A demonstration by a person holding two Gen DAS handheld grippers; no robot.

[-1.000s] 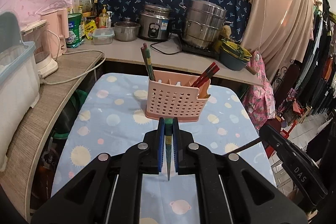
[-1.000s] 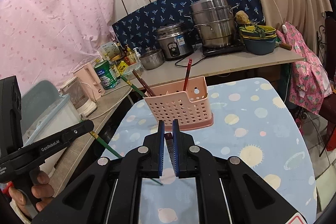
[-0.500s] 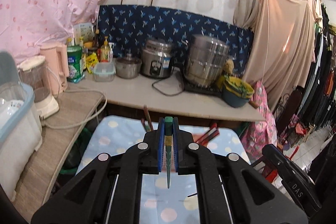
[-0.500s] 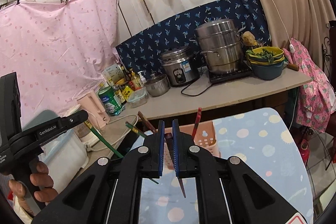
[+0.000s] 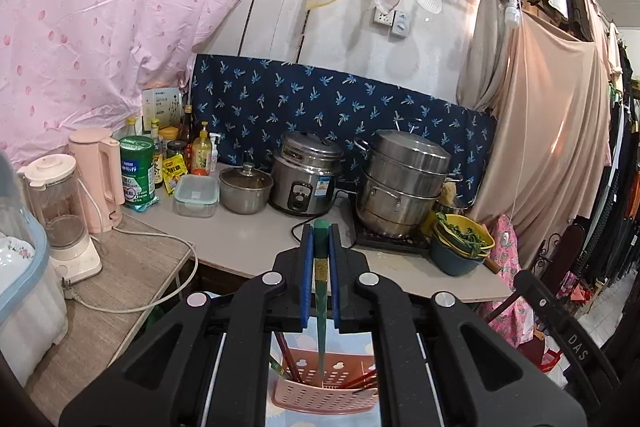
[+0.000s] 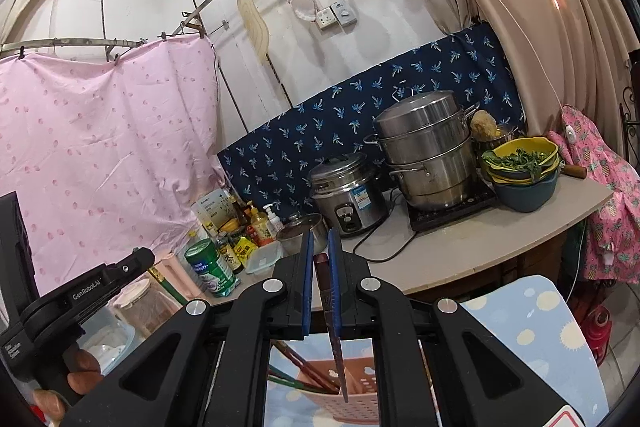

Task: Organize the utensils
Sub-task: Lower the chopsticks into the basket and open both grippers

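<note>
Two chopsticks poised over pink caddy: left gripper jaws clamp green chopstick, right gripper jaws clamp dark-red chopstick. Risk: tips snag perforated near wall, or caddy tips.

Your gripper bodies hide most of pink utensil basket; its base cut off at lower frame edge; chopstick tip depth unclear.

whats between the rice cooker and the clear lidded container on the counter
A small steel pot with a glass lid sits between the rice cooker and the clear lidded container. The left wrist view shows it plainly.
</note>
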